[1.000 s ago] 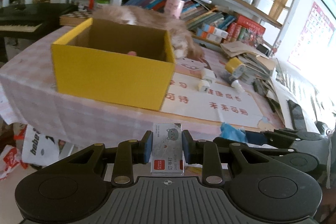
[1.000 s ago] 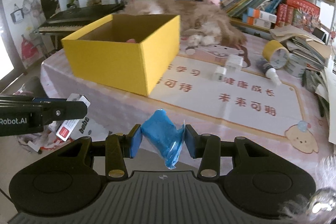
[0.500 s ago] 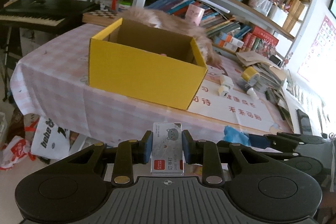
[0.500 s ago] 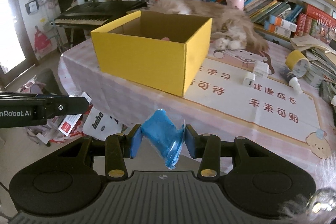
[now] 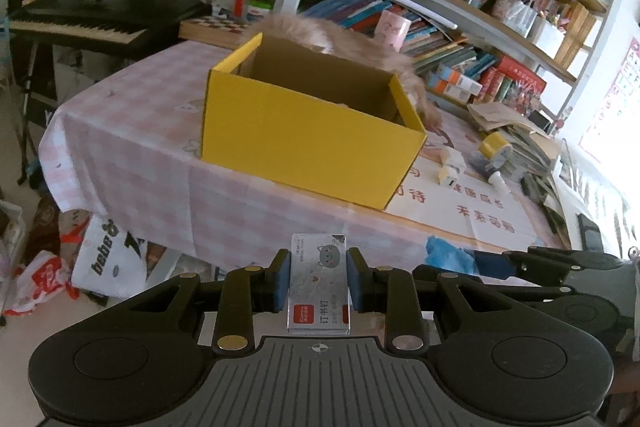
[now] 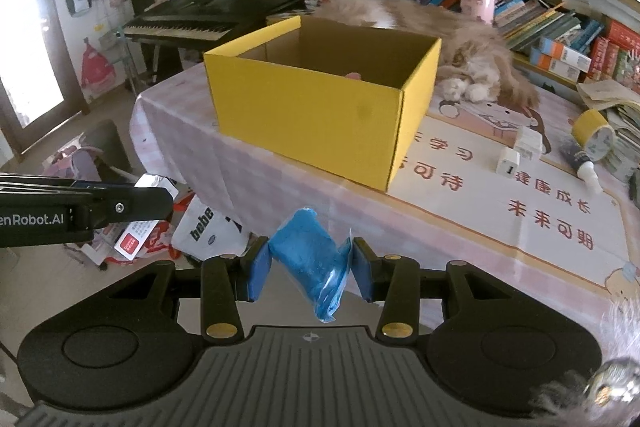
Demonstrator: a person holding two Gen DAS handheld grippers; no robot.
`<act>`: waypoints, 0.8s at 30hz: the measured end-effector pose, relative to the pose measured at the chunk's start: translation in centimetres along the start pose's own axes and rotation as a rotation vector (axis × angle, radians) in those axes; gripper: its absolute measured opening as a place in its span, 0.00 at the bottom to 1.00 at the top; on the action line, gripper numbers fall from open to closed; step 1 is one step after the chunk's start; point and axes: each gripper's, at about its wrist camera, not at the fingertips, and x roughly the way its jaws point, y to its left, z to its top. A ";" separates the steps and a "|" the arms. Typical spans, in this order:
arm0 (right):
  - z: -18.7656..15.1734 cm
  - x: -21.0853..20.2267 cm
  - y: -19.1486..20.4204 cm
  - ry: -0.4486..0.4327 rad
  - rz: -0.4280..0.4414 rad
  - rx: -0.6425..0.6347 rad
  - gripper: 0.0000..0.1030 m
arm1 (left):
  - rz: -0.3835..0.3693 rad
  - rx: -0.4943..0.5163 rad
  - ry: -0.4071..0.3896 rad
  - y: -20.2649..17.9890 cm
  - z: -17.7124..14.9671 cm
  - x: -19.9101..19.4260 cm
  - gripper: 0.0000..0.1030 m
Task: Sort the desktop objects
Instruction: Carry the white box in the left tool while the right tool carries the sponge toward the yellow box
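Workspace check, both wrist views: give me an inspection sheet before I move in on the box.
Surface: table with a pink checked cloth and a printed mat.
Job's things: open yellow box on the table, something pink just visible inside; staple box and blue packet held off the table's near edge.
Clutter: two white plug adapters, yellow tape roll, glue bottle, paper stacks.
Grippers: left gripper shut on the staple box; right gripper shut on the blue packet.
Cables: nothing seen.
Surroundings: long-haired cat lying behind the box, bookshelves, keyboard piano, bags on the floor.
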 end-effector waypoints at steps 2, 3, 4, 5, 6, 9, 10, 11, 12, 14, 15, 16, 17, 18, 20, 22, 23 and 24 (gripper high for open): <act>0.1 0.1 0.1 0.001 0.004 -0.005 0.39 | 0.004 -0.003 0.000 0.2 0.1 0.0 0.27; 0.1 0.2 0.1 0.002 0.006 -0.006 0.39 | 0.005 -0.004 0.001 0.3 0.1 0.1 0.27; 0.2 0.3 0.1 0.005 0.008 -0.007 0.39 | 0.007 -0.005 0.001 0.4 0.2 0.2 0.27; 0.3 0.4 0.0 0.007 0.011 -0.009 0.39 | 0.009 -0.006 0.002 0.4 0.2 0.2 0.27; 0.3 0.5 0.0 0.008 0.013 -0.011 0.39 | 0.012 -0.007 0.002 0.5 0.3 0.3 0.27; 0.7 0.7 0.0 0.009 0.021 -0.009 0.39 | 0.018 -0.012 0.002 0.8 0.7 0.6 0.27; 0.8 0.8 -0.1 0.010 0.023 -0.007 0.39 | 0.019 -0.012 0.001 0.8 0.8 0.7 0.27; 0.9 0.9 -0.1 0.010 0.025 -0.005 0.39 | 0.021 -0.011 0.000 0.8 1.0 0.8 0.27; 1.1 1.0 -0.2 0.010 0.029 -0.006 0.39 | 0.023 -0.009 -0.001 0.8 1.3 1.0 0.27; 1.3 1.2 -0.4 0.006 0.034 -0.010 0.39 | 0.028 -0.003 -0.007 0.8 1.7 1.3 0.27; 1.5 1.3 -0.5 0.005 0.037 -0.011 0.39 | 0.033 0.001 -0.013 0.8 2.1 1.5 0.27; 1.8 1.6 -0.7 0.004 0.042 -0.010 0.39 | 0.037 0.003 -0.018 0.8 2.3 1.6 0.27; 2.0 1.7 -0.8 0.004 0.047 -0.007 0.39 | 0.042 0.000 -0.023 0.8 2.6 1.8 0.27; 2.4 1.9 -1.0 0.004 0.053 -0.004 0.39 | 0.045 -0.007 -0.030 0.8 3.0 1.9 0.27; 3.1 2.3 -1.2 -0.004 0.069 -0.004 0.39 | 0.046 -0.012 -0.039 0.6 3.7 2.0 0.27; 3.8 2.5 -1.4 -0.015 0.080 -0.007 0.39 | 0.044 -0.004 -0.046 0.4 4.4 2.3 0.27; 4.2 2.7 -1.6 -0.022 0.085 -0.008 0.39 | 0.044 0.001 -0.050 0.2 4.8 2.5 0.27; 4.6 2.8 -1.8 -0.030 0.089 -0.007 0.39 | 0.044 0.003 -0.055 0.0 5.3 2.7 0.27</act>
